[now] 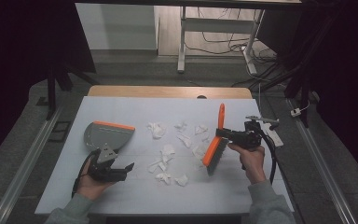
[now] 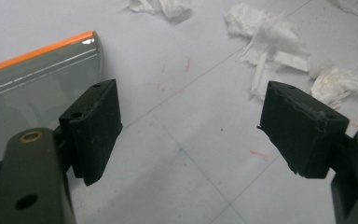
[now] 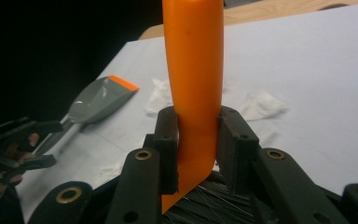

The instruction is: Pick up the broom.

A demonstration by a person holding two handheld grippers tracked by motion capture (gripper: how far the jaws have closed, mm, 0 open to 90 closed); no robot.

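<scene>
Resting at the table's (image 1: 121, 200) left, the grey dustpan (image 1: 108, 133) lies just ahead of the left tongs (image 1: 121, 169), whose jaws stand wide apart and empty. Crumpled paper scraps (image 1: 168, 151) litter the middle; they look featherlight and soft. Farther right, the right tongs (image 1: 224, 134) clamp the brush (image 1: 216, 148) by its stiff orange handle, a smooth, possibly slippery spot, bristles angled down.

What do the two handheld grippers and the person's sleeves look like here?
Both grippers are black with two blocky black jaws on arms with brass-ringed pivot holes. The left gripper carries a grey three-cornered plate on top; the right gripper trails a black cable. The sleeves are grey-green.
</scene>
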